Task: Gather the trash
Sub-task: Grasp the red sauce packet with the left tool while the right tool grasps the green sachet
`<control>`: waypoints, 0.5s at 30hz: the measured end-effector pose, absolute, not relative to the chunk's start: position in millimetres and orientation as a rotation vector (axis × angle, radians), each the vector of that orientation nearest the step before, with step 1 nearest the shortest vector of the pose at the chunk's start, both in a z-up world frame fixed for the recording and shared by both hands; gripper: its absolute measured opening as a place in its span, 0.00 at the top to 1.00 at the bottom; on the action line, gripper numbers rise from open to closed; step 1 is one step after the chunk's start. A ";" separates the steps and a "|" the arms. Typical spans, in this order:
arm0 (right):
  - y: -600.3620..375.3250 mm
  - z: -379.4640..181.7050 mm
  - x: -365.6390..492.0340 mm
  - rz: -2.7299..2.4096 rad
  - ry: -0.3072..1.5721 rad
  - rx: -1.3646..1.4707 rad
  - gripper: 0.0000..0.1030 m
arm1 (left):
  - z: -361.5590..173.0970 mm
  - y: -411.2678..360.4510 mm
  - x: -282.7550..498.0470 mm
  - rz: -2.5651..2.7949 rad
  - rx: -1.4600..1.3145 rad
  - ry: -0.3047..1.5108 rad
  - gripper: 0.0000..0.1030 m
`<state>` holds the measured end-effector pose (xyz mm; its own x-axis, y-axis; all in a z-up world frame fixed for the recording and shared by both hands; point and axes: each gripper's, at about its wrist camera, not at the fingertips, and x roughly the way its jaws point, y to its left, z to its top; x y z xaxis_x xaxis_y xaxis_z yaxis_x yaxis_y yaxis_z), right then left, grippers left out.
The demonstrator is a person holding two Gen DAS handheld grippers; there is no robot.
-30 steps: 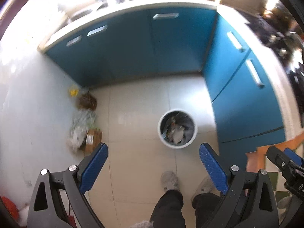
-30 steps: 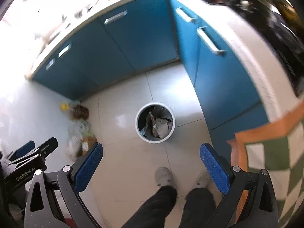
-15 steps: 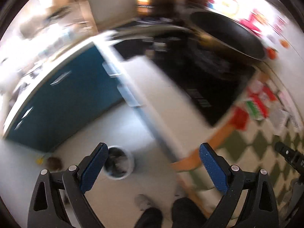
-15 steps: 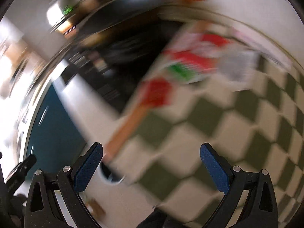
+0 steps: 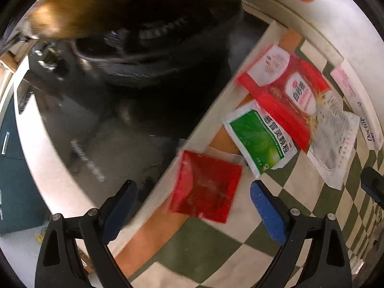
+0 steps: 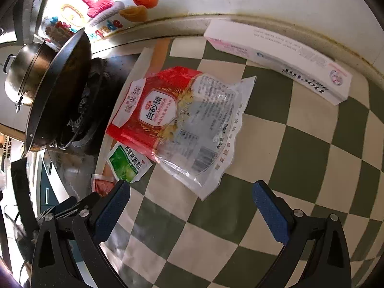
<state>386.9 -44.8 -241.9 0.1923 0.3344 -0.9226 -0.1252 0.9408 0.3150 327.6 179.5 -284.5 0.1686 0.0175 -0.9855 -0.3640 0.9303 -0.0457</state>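
Trash lies on a green-and-cream checked counter cloth [image 6: 300, 144]. A red square packet [image 5: 206, 187] lies at the cloth's edge, between the tips of my open, empty left gripper [image 5: 192, 206]. A green sachet [image 5: 260, 139] lies just beyond it. A red-and-clear sugar bag [image 6: 182, 120] lies ahead of my open, empty right gripper [image 6: 192, 206]. The green sachet [image 6: 127, 163] and the red packet [image 6: 103, 184] show at the right view's left. A white-pink box [image 6: 278, 55] lies against the wall.
A black stove with a wok [image 6: 57, 88] and a steel pot [image 6: 21, 72] stands left of the cloth. Blue cabinets [image 5: 9, 168] are below at far left. Colourful stickers [image 6: 100, 7] are on the wall behind.
Both grippers swung up from facing the floor and its white waste bin to facing the counter. The bin has left view; the packets and stove have come into view.
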 end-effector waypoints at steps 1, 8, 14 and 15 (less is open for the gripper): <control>-43.4 -246.9 389.0 0.329 1.350 0.185 0.00 | -289.5 176.3 329.2 0.273 -0.300 1.393 0.20; -28.7 -260.4 392.8 0.361 1.369 0.153 0.00 | -289.9 174.2 312.4 0.335 -0.295 1.361 0.82; 9.8 -261.0 391.6 0.474 1.383 0.135 0.00 | -275.9 195.5 274.4 0.422 -0.328 1.313 0.94; 17.3 -261.2 391.2 0.492 1.383 0.127 0.00 | -272.0 200.5 263.0 0.455 -0.339 1.302 0.95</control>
<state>391.2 17.3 -261.2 0.1038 0.4053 -0.9083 -0.2588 0.8927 0.3688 263.0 200.5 -272.0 0.1989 0.1306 -0.9713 -0.5027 0.8644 0.0133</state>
